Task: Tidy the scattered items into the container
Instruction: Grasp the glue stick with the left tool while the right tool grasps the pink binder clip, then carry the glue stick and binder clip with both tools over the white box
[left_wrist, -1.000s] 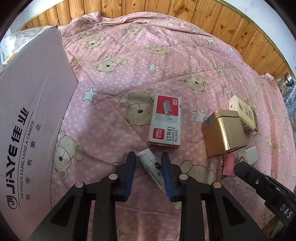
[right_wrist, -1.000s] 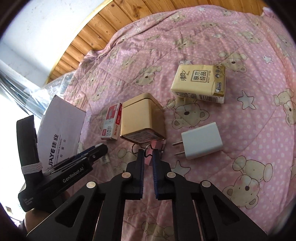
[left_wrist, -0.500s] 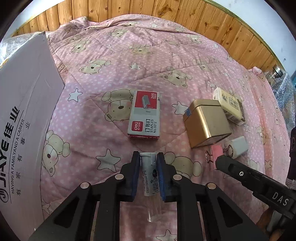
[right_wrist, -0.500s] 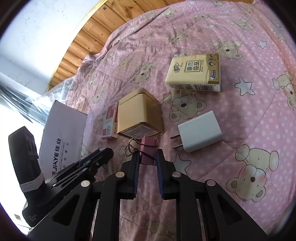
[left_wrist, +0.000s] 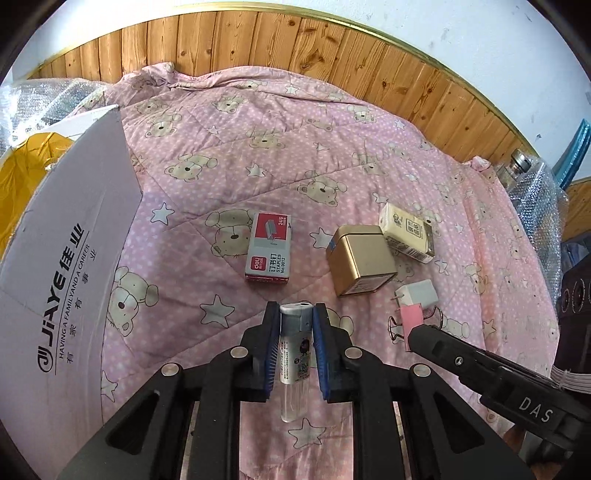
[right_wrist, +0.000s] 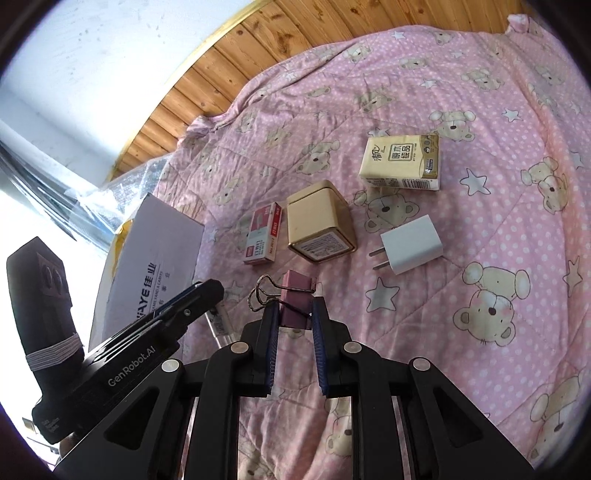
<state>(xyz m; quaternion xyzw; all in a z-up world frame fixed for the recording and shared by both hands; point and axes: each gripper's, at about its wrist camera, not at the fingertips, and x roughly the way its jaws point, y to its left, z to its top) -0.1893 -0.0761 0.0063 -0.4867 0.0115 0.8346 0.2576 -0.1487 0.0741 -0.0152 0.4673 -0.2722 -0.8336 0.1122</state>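
Far left in the left wrist view there's the cardboard box (left_wrist: 70, 266), its printed white side facing the camera, with yellow lining showing at its open top. It sits on the pink teddy-bear quilt (left_wrist: 229, 147), with a wide bare stretch of quilt between it and the loose stuff.

The left gripper (left_wrist: 294, 325) is clamped on a clear lighter (left_wrist: 294, 354), both blue pads pressed flat against its sides. The lighter's long axis runs along the fingers, metal cap pointing forward, clear bottom end sticking back toward the camera. Just ahead sits the staples box (left_wrist: 269, 253), lying flat with its long side running away from the camera.

Right of that: a gold tin (left_wrist: 360, 260), then a tissue pack (left_wrist: 406, 232) touching or nearly touching its far corner, and a white charger plug (left_wrist: 419, 293) near the tin's front corner, prongs pointing left.

The right gripper (right_wrist: 294, 310) is closed on a pink binder clip (right_wrist: 293, 306), held by its body, wire handles sticking out to the left and forward. In that view the tin (right_wrist: 319, 225) sits just beyond the clip and the plug (right_wrist: 410, 249) is off to the right.

Wood panelling (left_wrist: 258, 48) borders the far edge of the quilt, and there's bubble wrap (left_wrist: 535, 199) at the right edge.
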